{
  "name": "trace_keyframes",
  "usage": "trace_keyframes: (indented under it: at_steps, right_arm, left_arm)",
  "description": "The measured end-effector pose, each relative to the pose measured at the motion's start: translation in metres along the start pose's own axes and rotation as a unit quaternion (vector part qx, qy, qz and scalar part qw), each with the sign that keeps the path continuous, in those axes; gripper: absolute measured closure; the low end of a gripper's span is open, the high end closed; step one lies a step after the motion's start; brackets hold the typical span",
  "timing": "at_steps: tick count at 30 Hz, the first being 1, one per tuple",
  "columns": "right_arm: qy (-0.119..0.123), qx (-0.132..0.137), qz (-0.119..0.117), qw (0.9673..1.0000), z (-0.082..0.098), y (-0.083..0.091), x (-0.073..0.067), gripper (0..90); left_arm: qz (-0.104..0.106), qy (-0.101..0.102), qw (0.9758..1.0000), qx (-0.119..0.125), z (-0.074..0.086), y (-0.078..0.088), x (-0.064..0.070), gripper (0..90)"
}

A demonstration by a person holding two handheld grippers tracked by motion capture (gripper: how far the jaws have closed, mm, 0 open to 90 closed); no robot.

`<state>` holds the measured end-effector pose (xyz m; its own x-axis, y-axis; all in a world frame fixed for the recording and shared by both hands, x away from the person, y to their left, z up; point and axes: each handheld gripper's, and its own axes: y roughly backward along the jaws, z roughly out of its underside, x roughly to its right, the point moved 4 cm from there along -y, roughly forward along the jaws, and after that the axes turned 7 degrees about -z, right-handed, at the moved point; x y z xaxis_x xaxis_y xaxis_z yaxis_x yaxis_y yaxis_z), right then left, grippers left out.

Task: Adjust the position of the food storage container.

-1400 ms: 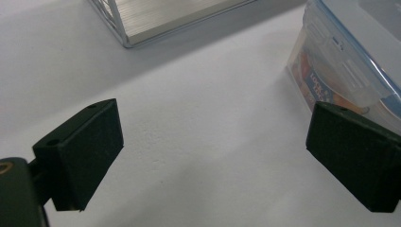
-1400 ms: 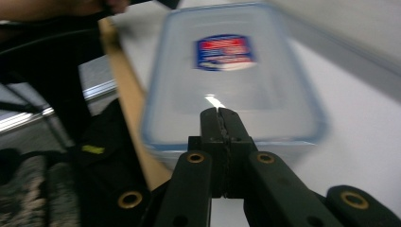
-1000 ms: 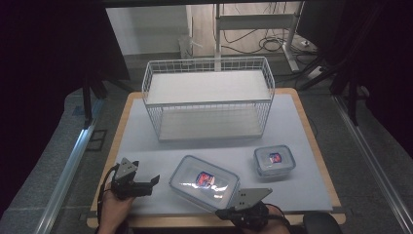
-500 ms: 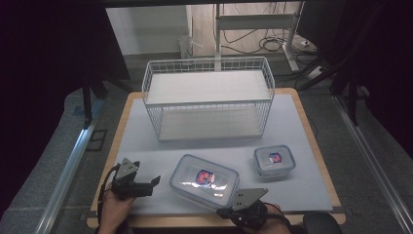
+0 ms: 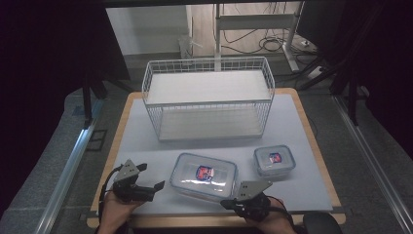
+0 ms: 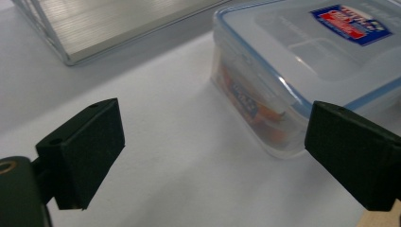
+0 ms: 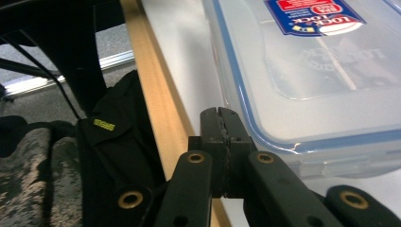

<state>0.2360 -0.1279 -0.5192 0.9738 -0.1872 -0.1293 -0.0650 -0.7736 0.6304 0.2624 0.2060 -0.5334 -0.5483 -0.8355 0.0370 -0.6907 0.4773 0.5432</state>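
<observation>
Large clear rectangular plastic box with blue-edged snap lid [image 5: 203, 176] lying at the near edge of the pale grey table mat [image 5: 302, 126], between the two grippers, long axis running across the table from left to right with a slight tilt. Left gripper [image 5: 157, 187] just beside the box's left short end, jaws standing wide apart with nothing between them; in the left gripper view the box [image 6: 302, 71] sits ahead and toward the right jaw, so apparently needing a small shift to that side before any closing. Right gripper [image 5: 228, 203] at the box's near right corner, jaws pressed fully together and holding nothing; in the right gripper view the tips [image 7: 221, 124] very close to the lid rim [image 7: 331, 71], touching or not being hard to tell. Left gripper probably the better placed for a grip, being already open and level with the end wall.

Smaller clear square plastic box with similar lid [image 5: 274, 161] well apart to the right. White wire basket with a shelf [image 5: 208, 97] standing farther back, empty as far as visible.

Contents of the large box only partly readable: something orange and blue behind the wall. Far side of the box cut off in both gripper views. Lid latches not clearly distinguishable.
</observation>
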Motion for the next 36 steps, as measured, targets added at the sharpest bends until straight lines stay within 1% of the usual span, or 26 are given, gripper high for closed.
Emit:
trace_keyframes:
  at_steps: [1,2,3,4,5,6,7,8,9,11,12,13,14,15,16,17,18,19,20,21,24,25,31,33,35,36]
  right_arm:
    - [-0.002,-0.002,0.003,1.0000,0.000,0.000,0.003,90.0]
    - [-0.002,-0.002,0.003,1.0000,0.000,0.000,0.003,90.0]
    - [-0.004,-0.003,0.007,1.0000,0.001,-0.001,0.007,90.0]
    - [-0.004,-0.003,0.007,1.0000,0.001,-0.001,0.007,90.0]
    - [-0.006,-0.004,0.012,0.9999,0.001,0.000,0.010,90.0]
    - [-0.006,-0.004,0.012,0.9999,0.001,0.000,0.010,90.0]
    - [-0.007,-0.002,0.016,0.9998,0.001,0.000,0.013,90.0]
    - [-0.007,-0.002,0.016,0.9998,0.001,0.000,0.013,90.0]
    - [-0.008,-0.002,0.018,0.9998,0.001,0.001,0.014,90.0]
    - [-0.010,0.000,0.019,0.9998,0.002,0.001,0.016,90.0]
    - [-0.011,0.000,0.019,0.9998,0.002,0.002,0.017,90.0]
    - [-0.009,-0.001,0.021,0.9997,0.002,0.002,0.017,90.0]
    - [-0.009,-0.001,0.021,0.9997,0.002,0.002,0.017,90.0]
    - [-0.010,-0.001,0.022,0.9997,0.002,0.002,0.017,90.0]
    - [-0.010,-0.001,0.022,0.9997,0.002,0.002,0.018,90.0]
    - [-0.011,-0.001,0.023,0.9997,0.002,0.002,0.019,90.0]
    - [-0.011,-0.001,0.023,0.9997,0.002,0.002,0.019,90.0]
    - [-0.009,-0.002,0.024,0.9997,0.002,0.003,0.019,90.0]
    - [-0.010,-0.001,0.026,0.9996,0.002,0.003,0.020,90.0]
    - [-0.012,0.000,0.028,0.9995,0.002,0.004,0.022,90.0]
    - [-0.013,0.000,0.032,0.9994,0.003,0.005,0.024,90.0]
    - [-0.014,0.000,0.035,0.9993,0.003,0.006,0.027,90.0]
    - [-0.020,0.002,0.043,0.9989,0.005,0.010,0.033,90.0]
    - [-0.021,0.004,0.047,0.9987,0.005,0.011,0.035,90.0]
    - [-0.023,0.005,0.056,0.9982,0.005,0.013,0.039,90.0]
    - [-0.023,0.005,0.056,0.9982,0.005,0.013,0.039,90.0]
  left_arm:
    - [0.001,-0.002,1.0000,0.000,0.000,0.001,0.001,7.6]
    - [0.003,-0.004,1.0000,0.002,-0.001,0.001,0.002,7.6]
    - [0.015,-0.007,0.9999,0.003,-0.002,0.003,0.004,10.8]
    - [0.015,-0.007,0.9999,0.003,-0.002,0.003,0.004,13.1]
    - [0.028,-0.013,0.9995,0.005,-0.003,0.005,0.008,14.5]
    - [0.028,-0.013,0.9995,0.005,-0.003,0.005,0.008,17.2]
    - [0.044,-0.021,0.9988,0.002,-0.004,0.007,0.013,22.8]
    - [0.044,-0.021,0.9988,0.002,-0.004,0.007,0.013,27.0]
    - [0.056,-0.025,0.9981,0.000,-0.004,0.008,0.016,27.0]
    - [0.078,-0.032,0.9964,-0.012,-0.003,0.010,0.021,45.0]
    - [0.082,-0.036,0.9957,-0.020,-0.002,0.011,0.024,56.2]
    - [0.095,-0.044,0.9939,-0.035,0.000,0.011,0.027,70.2]
    - [0.095,-0.044,0.9939,-0.035,0.000,0.011,0.027,75.8]
    - [0.108,-0.057,0.9916,-0.045,0.001,0.010,0.031,84.7]
    - [0.115,-0.060,0.9903,-0.049,0.001,0.009,0.032,84.7]
    - [0.130,-0.067,0.9875,-0.059,0.002,0.006,0.037,89.8]
    - [0.130,-0.067,0.9875,-0.059,0.002,0.006,0.037,89.9]
    - [0.140,-0.076,0.9846,-0.072,0.003,0.003,0.040,89.9]
    - [0.138,-0.082,0.9840,-0.076,0.004,0.001,0.043,89.9]
    - [0.140,-0.082,0.9834,-0.081,0.004,-0.002,0.047,89.9]
    - [0.141,-0.083,0.9834,-0.079,0.003,-0.006,0.050,89.9]
    - [0.138,-0.083,0.9837,-0.079,0.002,-0.010,0.053,89.9]
    - [0.133,-0.082,0.9848,-0.077,-0.001,-0.015,0.054,90.0]
    - [0.138,-0.080,0.9843,-0.075,-0.002,-0.017,0.054,90.0]
    - [0.137,-0.083,0.9843,-0.075,-0.003,-0.020,0.056,90.0]
    - [0.137,-0.083,0.9843,-0.075,-0.003,-0.020,0.056,90.0]
